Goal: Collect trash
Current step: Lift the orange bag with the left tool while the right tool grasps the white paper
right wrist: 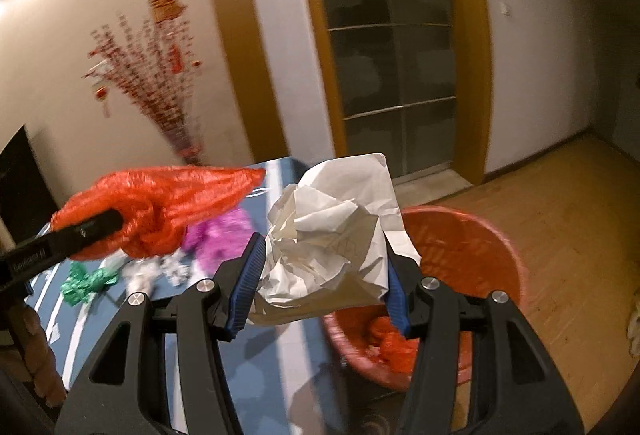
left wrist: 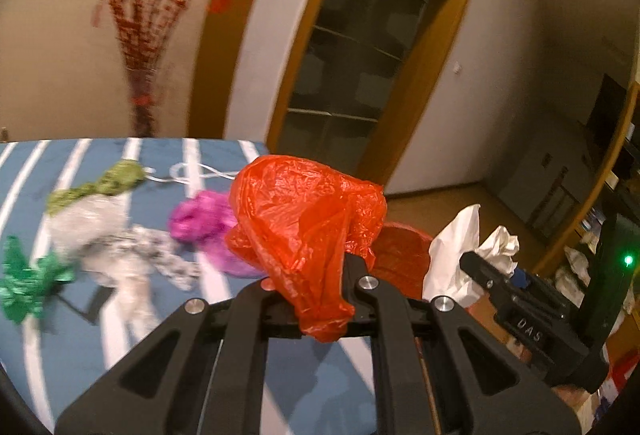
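Left wrist view: the left gripper [left wrist: 316,291] is clamped on one red bag [left wrist: 308,219], crumpled plastic that bulges above the fingers and hangs a short way below them. The right gripper [left wrist: 486,275] enters from the right edge, its tip buried in one white paper [left wrist: 456,255].

Right wrist view: the right gripper [right wrist: 320,283] is clamped on the same paper [right wrist: 336,235], a crumpled sheet pinched between two blue pads [right wrist: 250,283]. The left gripper [right wrist: 96,227] enters from the left edge with the red bag [right wrist: 168,211] bunched around its tip.

Both held items are raised above the bench [left wrist: 280,375], near its right end.

Loose items on the striped bench cover, counted in the left view:
- one magenta bag [left wrist: 204,219], just behind the red bag;
- one grey-white wad [left wrist: 100,231];
- one olive piece [left wrist: 100,183];
- one green foil piece [left wrist: 28,275];
- one white cord [left wrist: 192,171], at the far edge.

One red bin [right wrist: 472,259] stands on the floor [right wrist: 568,219] beside the bench, below and behind the paper.

View differences: only the right view shows the bin interior, with red plastic [right wrist: 392,347] at the bottom. In the left view the bin [left wrist: 400,255] is mostly hidden behind the red bag. The olive piece and the cord appear only in the left view.
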Tool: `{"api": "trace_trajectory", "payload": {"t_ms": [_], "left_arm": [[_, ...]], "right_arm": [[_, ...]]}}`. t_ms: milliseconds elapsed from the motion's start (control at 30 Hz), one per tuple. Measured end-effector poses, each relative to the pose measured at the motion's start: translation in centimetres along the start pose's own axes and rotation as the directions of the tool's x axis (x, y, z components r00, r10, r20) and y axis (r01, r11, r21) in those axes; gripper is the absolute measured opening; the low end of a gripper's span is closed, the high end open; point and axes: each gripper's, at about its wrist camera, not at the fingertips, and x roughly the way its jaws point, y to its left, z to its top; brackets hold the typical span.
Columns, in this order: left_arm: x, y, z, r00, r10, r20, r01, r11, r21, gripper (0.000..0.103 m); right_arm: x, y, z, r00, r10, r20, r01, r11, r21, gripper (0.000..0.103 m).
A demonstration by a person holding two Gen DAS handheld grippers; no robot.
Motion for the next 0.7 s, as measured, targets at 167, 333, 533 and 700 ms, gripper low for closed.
{"api": "trace_trajectory", "payload": {"t_ms": [167,333,533,700], "left_arm": [[3.6,-2.8,-0.5,0.997,-0.055,-0.052,0.056,0.998,0.019,0.01],[7.2,-5.5,-1.3,0.99,-0.093,-0.103,0.098,0.994,0.04,0.01],[10.6,-7.0,-1.8,0.981,-0.12,-0.15,0.129,0.99,0.053,0.01],[13.3,-8.1,-2.3,0.973,-0.134,-0.189,0.145,0.988,0.049,0.011]], "right_arm": [[0.6,-4.0,0.0,0.999,-0.054,-0.007,0.054,0.997,0.059,0.054],[1.2,-7.1,-0.1,0.996,-0.084,-0.017,0.085,0.99,0.109,0.054],[2.2,-9.2,-0.1,0.996,-0.088,-0.029,0.091,0.984,0.153,0.054],[3.3,-10.5,0.3,0.996,-0.087,-0.032,0.091,0.98,0.176,0.055]]}}
